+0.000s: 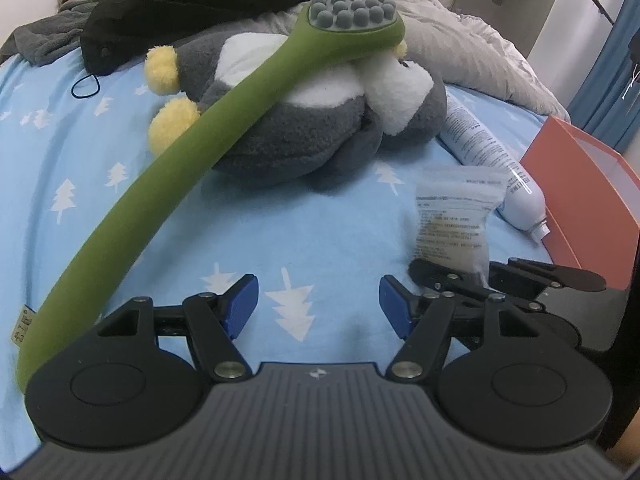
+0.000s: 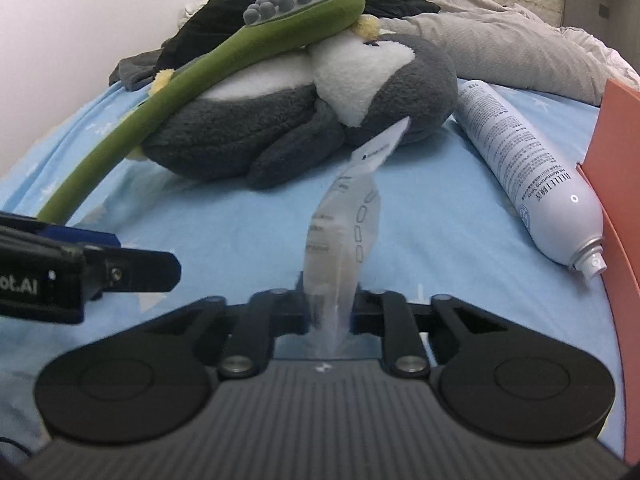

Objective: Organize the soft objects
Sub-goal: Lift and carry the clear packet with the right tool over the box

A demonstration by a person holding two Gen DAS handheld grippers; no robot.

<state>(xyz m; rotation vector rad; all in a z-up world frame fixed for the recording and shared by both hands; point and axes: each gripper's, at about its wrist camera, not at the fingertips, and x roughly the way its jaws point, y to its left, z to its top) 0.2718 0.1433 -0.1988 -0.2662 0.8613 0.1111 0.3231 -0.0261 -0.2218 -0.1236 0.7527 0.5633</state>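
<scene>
Right wrist view: my right gripper (image 2: 330,312) is pinching a clear printed plastic packet (image 2: 344,232) before the grey plush penguin (image 2: 304,116); my left gripper (image 1: 318,306) is gaping empty.

The left tongs (image 1: 318,306) are held open above the bed sheet (image 1: 304,220), nothing between them. Ahead, a plush penguin (image 1: 304,120) is crossed by a green massager (image 1: 168,168). At right, a clear packet (image 1: 456,216) is gripped by the right tongs (image 1: 480,276).

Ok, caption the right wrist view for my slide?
Right claw shut on a clear plastic packet, plush penguin behind.
</scene>
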